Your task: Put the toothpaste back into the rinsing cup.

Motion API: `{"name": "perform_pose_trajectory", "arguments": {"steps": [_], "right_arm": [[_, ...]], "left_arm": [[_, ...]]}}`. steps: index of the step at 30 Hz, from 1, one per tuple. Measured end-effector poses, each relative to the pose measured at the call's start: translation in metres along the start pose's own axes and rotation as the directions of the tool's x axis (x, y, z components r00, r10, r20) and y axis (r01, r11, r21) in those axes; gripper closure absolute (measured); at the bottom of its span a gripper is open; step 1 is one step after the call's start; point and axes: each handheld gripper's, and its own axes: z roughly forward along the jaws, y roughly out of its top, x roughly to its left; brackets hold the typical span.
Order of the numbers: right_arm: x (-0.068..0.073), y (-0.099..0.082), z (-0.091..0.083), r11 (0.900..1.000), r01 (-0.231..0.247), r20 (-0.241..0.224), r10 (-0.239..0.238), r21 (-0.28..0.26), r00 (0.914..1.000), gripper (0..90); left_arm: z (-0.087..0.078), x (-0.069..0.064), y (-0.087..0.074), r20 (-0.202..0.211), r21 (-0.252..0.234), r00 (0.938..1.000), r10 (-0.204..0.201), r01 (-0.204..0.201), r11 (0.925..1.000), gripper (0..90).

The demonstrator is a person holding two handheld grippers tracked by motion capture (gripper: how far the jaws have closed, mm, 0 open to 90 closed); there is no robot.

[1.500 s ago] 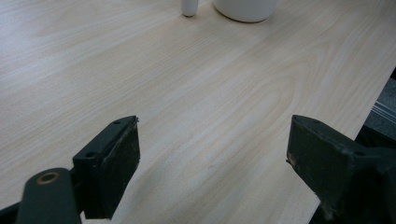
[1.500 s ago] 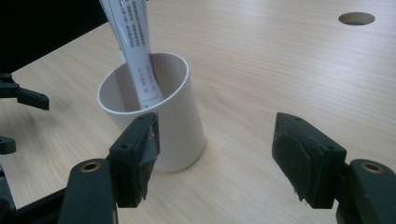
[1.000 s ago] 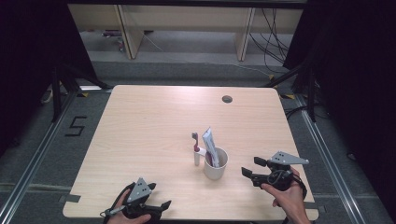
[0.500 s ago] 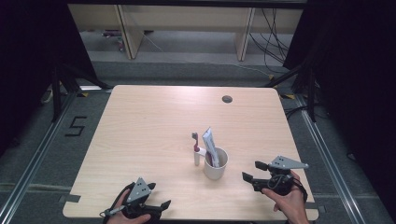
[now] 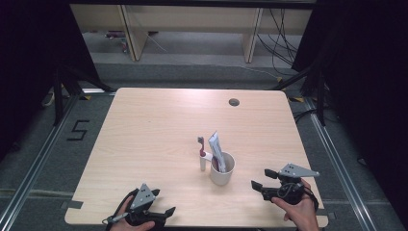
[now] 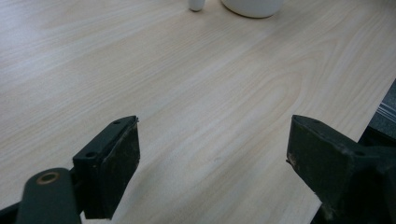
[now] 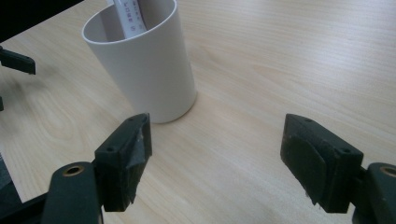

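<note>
A white cup (image 5: 222, 171) stands on the wooden table (image 5: 159, 125), right of middle and toward the near side. A white toothpaste tube (image 5: 215, 146) leans inside it. A toothbrush (image 5: 202, 155) with a red head stands upright just left of the cup. My right gripper (image 5: 262, 179) rests open to the right of the cup, jaws pointing at it with nothing between them. In the right gripper view the cup (image 7: 144, 65) and tube (image 7: 130, 14) sit beyond the left jaw. My left gripper (image 5: 166, 214) lies open at the near edge, empty (image 6: 212, 158).
A round cable hole (image 5: 234, 102) sits near the table's far edge. In the left gripper view the bases of the cup (image 6: 252, 5) and toothbrush (image 6: 196, 4) lie far ahead. Dark floor and shelving legs surround the table.
My right gripper has drawn back slightly toward the near edge, away from the cup. The left gripper, cup, tube and toothbrush have stayed put.
</note>
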Motion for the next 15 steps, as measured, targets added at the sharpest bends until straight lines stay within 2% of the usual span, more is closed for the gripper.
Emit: {"name": "perform_pose_trajectory", "arguments": {"steps": [1, 2, 3, 4, 5, 6, 8, 10, 11, 12, 15], "right_arm": [[-0.002, 0.000, 0.000, 0.9993, 0.032, 0.000, -0.032, -0.017, 0.9995, 25.8], [0.002, -0.001, 0.000, 0.9997, 0.000, -0.006, 0.000, -0.023, 1.0000, 25.6], [0.000, -0.002, 0.000, 0.9995, 0.026, 0.003, -0.026, -0.016, 0.9997, 25.5], [0.001, -0.003, -0.001, 0.9995, 0.029, -0.004, -0.029, -0.014, 0.9996, 25.3], [0.003, -0.004, -0.003, 0.9999, 0.007, -0.005, -0.007, 0.007, 1.0000, 24.6], [0.003, -0.005, -0.002, 0.9998, 0.017, -0.002, -0.017, -0.004, 0.9999, 23.7], [0.003, -0.007, -0.003, 0.9993, 0.034, 0.008, -0.034, 0.013, 0.9994, 22.9], [0.007, -0.009, -0.005, 0.9996, 0.013, 0.004, -0.013, 0.023, 0.9999, 21.2], [0.005, -0.010, -0.005, 0.9992, 0.041, 0.011, -0.041, 0.004, 0.9991, 20.9], [0.007, -0.012, -0.005, 0.9998, 0.021, 0.013, -0.021, 0.007, 0.9997, 20.9], [0.008, -0.015, -0.009, 0.9994, 0.031, 0.014, -0.031, 0.013, 0.9994, 20.2]], "left_arm": [[-0.001, 0.001, 0.000, -0.001, 0.002, 1.0000, 0.006, -0.006, 1.0000, 16.6], [-0.002, 0.002, 0.000, -0.008, -0.003, 1.0000, 0.002, -0.002, 1.0000, 16.6], [-0.004, 0.003, 0.000, -0.011, 0.019, 0.9997, 0.022, -0.021, 0.9996, 16.6], [-0.004, 0.003, 0.000, -0.011, 0.005, 0.9998, 0.019, -0.019, 0.9998, 16.6], [-0.003, 0.001, -0.001, -0.011, -0.008, 0.9999, -0.002, 0.002, 1.0000, 16.6], [-0.004, 0.001, -0.001, -0.012, -0.005, 0.9999, 0.000, -0.001, 1.0000, 16.6], [-0.004, 0.001, -0.001, -0.012, -0.005, 0.9999, 0.003, -0.003, 1.0000, 16.6], [-0.003, 0.001, -0.001, -0.011, -0.014, 0.9999, -0.001, 0.001, 0.9999, 16.6], [-0.004, 0.002, -0.001, -0.012, 0.001, 0.9999, 0.009, -0.009, 1.0000, 16.6], [-0.004, 0.001, -0.001, -0.014, 0.002, 0.9999, 0.007, -0.007, 1.0000, 16.6], [-0.004, 0.001, -0.001, -0.012, 0.002, 0.9999, 0.010, -0.010, 0.9999, 16.6]]}}
